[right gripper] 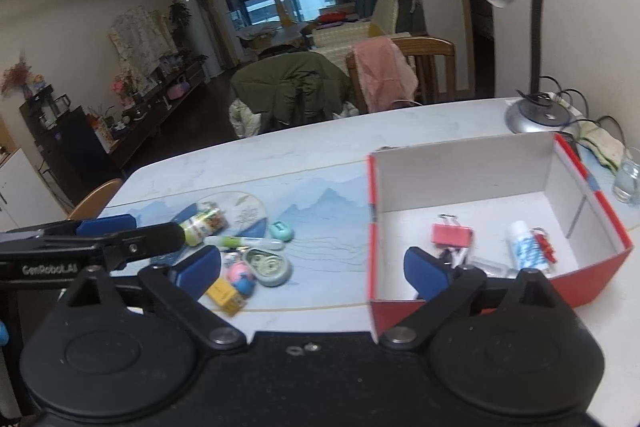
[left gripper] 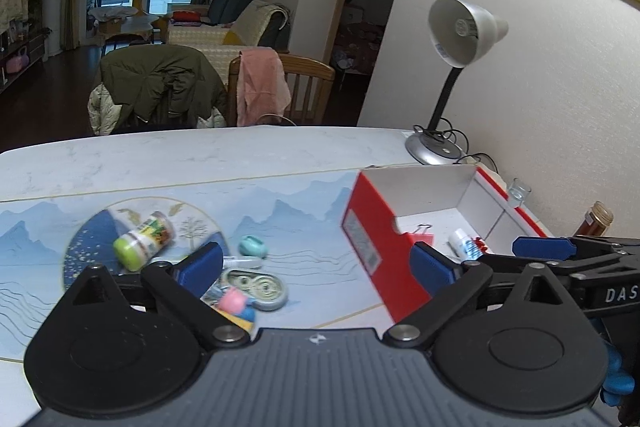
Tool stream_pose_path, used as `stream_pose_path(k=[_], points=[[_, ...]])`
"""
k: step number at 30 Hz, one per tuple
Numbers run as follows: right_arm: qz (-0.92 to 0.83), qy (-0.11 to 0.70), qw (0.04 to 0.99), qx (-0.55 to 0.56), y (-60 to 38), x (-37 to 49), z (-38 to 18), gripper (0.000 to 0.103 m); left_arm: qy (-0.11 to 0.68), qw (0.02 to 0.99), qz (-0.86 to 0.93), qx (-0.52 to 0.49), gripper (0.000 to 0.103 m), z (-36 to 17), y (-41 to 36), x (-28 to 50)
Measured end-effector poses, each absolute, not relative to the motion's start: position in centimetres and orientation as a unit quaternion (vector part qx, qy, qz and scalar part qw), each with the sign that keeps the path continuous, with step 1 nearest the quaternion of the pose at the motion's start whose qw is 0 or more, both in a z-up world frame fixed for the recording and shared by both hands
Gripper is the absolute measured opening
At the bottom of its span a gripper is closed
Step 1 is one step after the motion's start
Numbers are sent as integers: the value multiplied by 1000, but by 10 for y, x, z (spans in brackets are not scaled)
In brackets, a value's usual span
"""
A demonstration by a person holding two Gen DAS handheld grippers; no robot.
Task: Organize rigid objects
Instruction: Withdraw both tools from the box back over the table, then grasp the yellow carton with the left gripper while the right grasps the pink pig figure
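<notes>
Left wrist view, left to right: a green-capped jar lies on its side at lower left on the mat covering the table; right of it a teal case, a round tin and a pink toy form a loose cluster. The left hand-held gripper is released, jaws wide, nothing between them; its left pad lies over the cluster, its right pad over the near corner of the red box. In the box a red clip and a white tube rest on the floor. A lamp stands at upper right. Right wrist view, left to right: the jar, a pen, the case, the tin, the toy and a yellow block lie left of centre. The right hand-held gripper is released and empty, jaws wide. The box at right holds the clip and tube, near each other but apart.
</notes>
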State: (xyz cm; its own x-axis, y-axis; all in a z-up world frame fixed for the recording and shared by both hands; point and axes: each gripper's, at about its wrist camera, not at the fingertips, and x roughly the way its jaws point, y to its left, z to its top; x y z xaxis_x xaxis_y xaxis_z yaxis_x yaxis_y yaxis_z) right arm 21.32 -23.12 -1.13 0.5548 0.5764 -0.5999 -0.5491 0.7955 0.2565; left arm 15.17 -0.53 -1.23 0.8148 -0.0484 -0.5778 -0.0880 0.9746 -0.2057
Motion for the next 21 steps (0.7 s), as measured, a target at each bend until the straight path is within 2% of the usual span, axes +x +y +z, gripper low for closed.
stream_pose_path(k=[9,21], points=[[319,350,880,18,-193,204,-18,103,297,951,16,-86,103,-36,26,135],[311,394,865,-5,-136,220,-48,103,330,942,20,-59,103,-95,59,140]])
